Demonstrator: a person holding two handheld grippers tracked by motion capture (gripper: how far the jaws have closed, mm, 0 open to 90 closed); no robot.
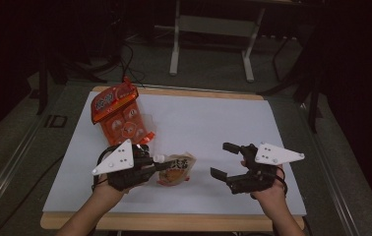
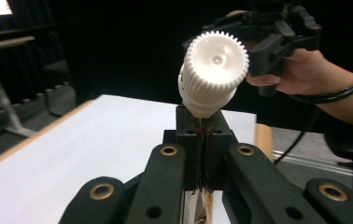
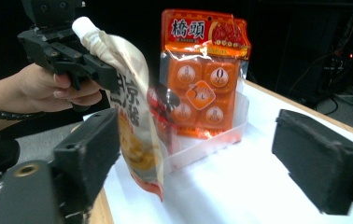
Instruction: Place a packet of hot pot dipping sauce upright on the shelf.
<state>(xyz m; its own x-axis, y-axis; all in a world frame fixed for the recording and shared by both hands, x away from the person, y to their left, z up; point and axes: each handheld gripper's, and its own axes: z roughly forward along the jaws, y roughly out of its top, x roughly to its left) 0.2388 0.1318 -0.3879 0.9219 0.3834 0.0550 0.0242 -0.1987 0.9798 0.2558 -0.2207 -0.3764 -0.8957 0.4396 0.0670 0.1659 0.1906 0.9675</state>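
High view: a spouted pouch (image 1: pixel 175 169) is being held by the left gripper (image 1: pixel 155 166), whose fingers are clamped on the pouch's neck just below the white cap (image 1: pixel 159 158). The pouch is being kept low over the white tabletop (image 1: pixel 213 123), near its front edge; whether its lower end is touching the surface cannot be told. The right gripper (image 1: pixel 222 160) is being held apart from the pouch, its fingers spread wide with nothing between them. Behind the left gripper, an orange snack pack (image 1: pixel 119 114) is standing in a clear tray (image 1: pixel 147 129).

Left gripper view: the ribbed white cap (image 2: pixel 214 71) is being presented just above the closed fingers (image 2: pixel 191 135), and it is seated on the spout. The cap is therefore judged not yet removed; unscrewing or handing over is judged to be the step remaining. The right gripper (image 2: pixel 277 39) is being held beyond it, close to the cap without touching it.

Right gripper view: the pouch (image 3: pixel 130 116) is hanging upright from the left gripper (image 3: pixel 90 63), between the two spread fingers (image 3: pixel 88 149) yet not being pressed by either. The pouch is sealed, and its contents are hidden by the printed film. The clear tray (image 3: pixel 202 142) is holding the orange snack pack (image 3: pixel 202 70), which is leaning upright inside it.
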